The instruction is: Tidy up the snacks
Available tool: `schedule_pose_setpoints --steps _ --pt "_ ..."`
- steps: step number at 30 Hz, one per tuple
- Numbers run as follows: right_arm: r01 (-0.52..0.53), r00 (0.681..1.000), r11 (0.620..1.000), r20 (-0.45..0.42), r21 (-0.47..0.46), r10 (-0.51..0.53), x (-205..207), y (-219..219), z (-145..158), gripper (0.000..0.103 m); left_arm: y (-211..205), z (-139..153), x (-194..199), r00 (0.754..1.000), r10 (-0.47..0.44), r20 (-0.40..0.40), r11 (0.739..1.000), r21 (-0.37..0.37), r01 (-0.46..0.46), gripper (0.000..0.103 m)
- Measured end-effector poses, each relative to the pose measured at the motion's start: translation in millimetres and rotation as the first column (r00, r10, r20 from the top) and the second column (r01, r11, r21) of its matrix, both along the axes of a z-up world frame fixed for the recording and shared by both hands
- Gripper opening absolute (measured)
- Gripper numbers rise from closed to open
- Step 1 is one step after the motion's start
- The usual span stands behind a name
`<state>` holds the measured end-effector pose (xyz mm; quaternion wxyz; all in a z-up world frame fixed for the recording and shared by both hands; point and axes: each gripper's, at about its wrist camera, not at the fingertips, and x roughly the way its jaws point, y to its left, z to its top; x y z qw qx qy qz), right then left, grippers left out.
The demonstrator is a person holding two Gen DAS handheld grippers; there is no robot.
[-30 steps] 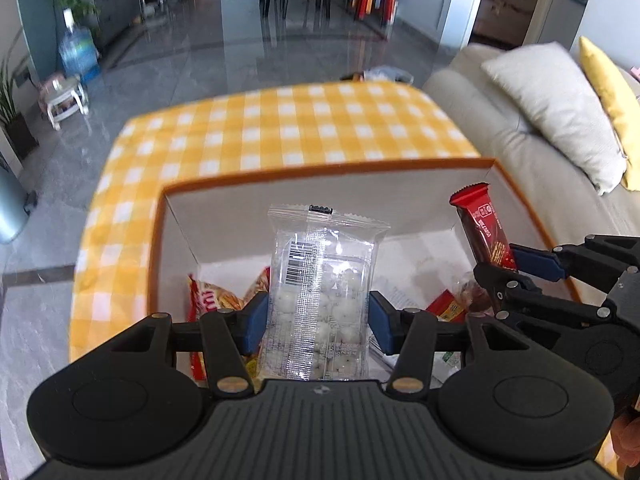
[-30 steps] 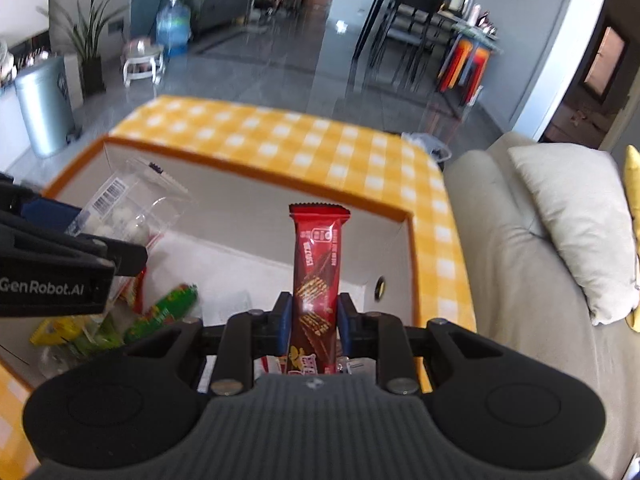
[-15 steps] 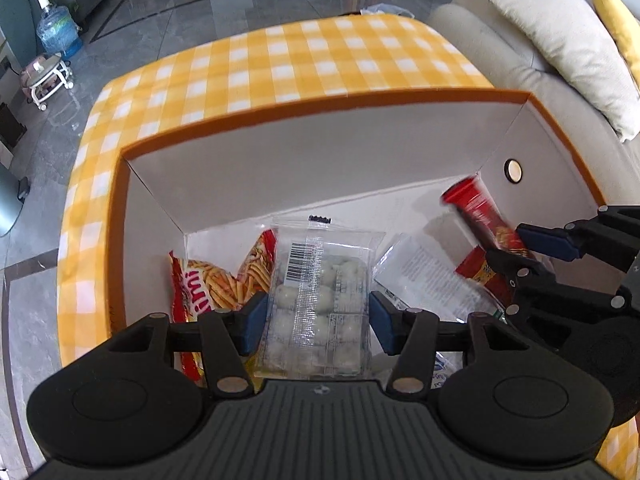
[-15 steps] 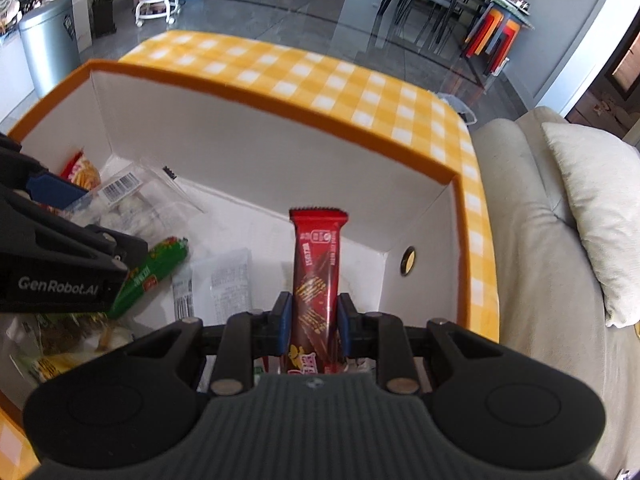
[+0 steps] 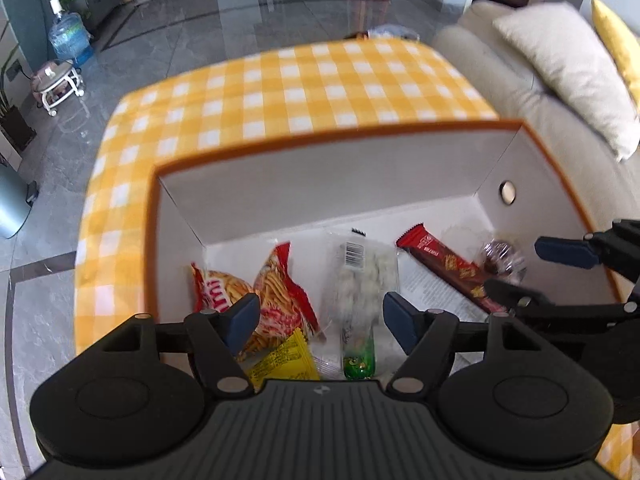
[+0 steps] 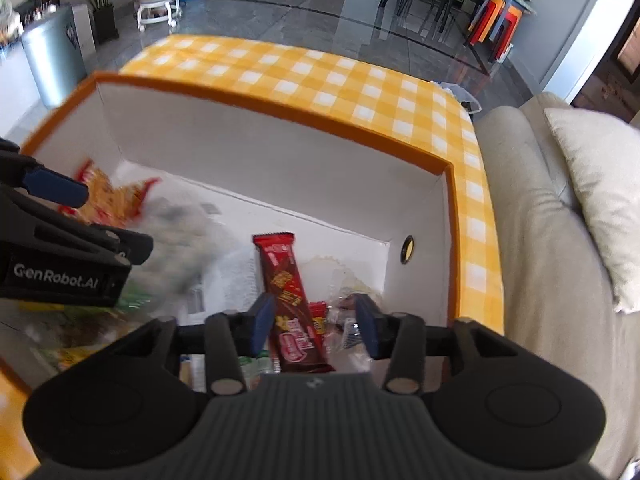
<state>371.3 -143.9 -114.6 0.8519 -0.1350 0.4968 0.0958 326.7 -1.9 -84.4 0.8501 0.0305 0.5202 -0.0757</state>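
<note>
An orange-rimmed white box [image 5: 336,176] sits on a yellow checked tablecloth and holds snacks. My left gripper [image 5: 316,320] is open above it; the clear packet of white candies [image 5: 366,276] lies loose in the box below the fingers, blurred. My right gripper [image 6: 314,322] is open too; the red chocolate bar [image 6: 286,292] lies on the box floor between its fingers, and it also shows in the left wrist view [image 5: 448,266]. Red chip bags [image 5: 256,292] lie at the box's left.
The checked table [image 5: 304,88] extends beyond the box. A beige sofa with a white cushion [image 5: 564,76] stands to the right. A green packet [image 5: 358,354] and a yellow packet [image 5: 280,364] lie near the box's front. A clear-wrapped sweet [image 5: 502,258] lies at the right.
Both grippers opened over the box. The candy packet dropped from the left gripper and the chocolate bar from the right; both now lie in the box.
</note>
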Motion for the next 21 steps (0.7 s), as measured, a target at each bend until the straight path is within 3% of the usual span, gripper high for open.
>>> schedule_pose_setpoints --steps 2,10,21 --pt "0.011 1.0 1.0 0.008 0.012 -0.011 -3.0 -1.0 9.1 0.058 3.6 11.4 -5.3 1.0 0.006 0.028 1.0 -0.011 -0.005 0.083" --pt "0.066 0.994 0.996 0.085 0.06 -0.071 -25.9 -5.4 58.0 0.065 14.9 65.4 -38.3 0.985 0.027 0.173 0.998 -0.053 -0.018 0.083" --pt "0.137 0.954 0.958 0.228 0.252 -0.196 -97.7 -16.9 128.2 0.071 24.5 123.6 -106.2 0.92 0.063 0.387 0.995 -0.094 -0.029 0.083"
